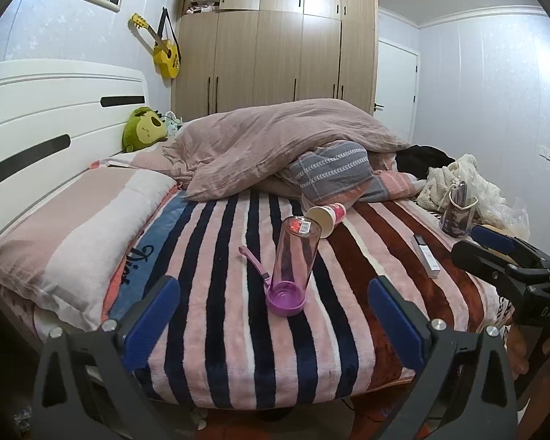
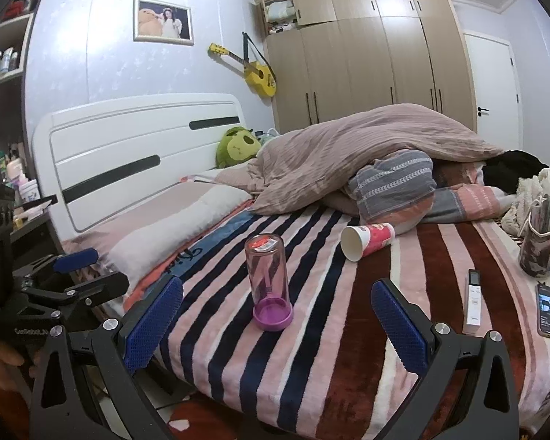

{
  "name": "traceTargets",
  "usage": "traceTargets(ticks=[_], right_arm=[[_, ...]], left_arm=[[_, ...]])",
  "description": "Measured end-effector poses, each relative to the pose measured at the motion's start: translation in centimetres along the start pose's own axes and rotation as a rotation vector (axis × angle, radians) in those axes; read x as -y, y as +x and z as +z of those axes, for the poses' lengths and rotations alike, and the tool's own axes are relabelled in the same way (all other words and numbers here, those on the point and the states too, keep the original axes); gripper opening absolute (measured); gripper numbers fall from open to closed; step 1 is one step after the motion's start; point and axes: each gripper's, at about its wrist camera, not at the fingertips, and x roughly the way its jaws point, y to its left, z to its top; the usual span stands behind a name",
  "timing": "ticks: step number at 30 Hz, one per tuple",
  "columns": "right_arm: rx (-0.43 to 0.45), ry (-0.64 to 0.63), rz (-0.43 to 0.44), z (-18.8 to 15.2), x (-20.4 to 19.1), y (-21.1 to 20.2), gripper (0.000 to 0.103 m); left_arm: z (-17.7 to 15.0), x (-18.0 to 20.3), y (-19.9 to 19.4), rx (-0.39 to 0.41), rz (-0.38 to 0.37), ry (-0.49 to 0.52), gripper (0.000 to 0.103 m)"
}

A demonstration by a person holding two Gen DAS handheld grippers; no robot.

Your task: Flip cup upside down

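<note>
Both grippers, left gripper [image 1: 271,311] and right gripper [image 2: 277,315], hover spread wide and empty at the bed's near edge, while the purple cup [image 2: 270,282] stands cap-down on the striped blanket [image 2: 330,330], apparently already inverted, resting stably.

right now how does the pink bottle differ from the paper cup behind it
The pink bottle stands lid-down on the striped blanket; the paper cup lies on its side, mouth open toward the cameras. The bottle is clear plastic, the cup opaque paper with red print. The bottle looks taller. Both rest on the blanket, free of the tongs.
</note>
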Motion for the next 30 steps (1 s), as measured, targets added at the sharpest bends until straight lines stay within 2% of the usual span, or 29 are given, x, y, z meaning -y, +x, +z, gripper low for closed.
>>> traceTargets(ticks=[30], right_arm=[[-0.028, 0.007, 0.019, -0.78, 0.76, 0.25, 0.103]], left_arm=[[-0.43, 0.17, -0.15, -0.024, -0.016, -0.06, 0.102]])
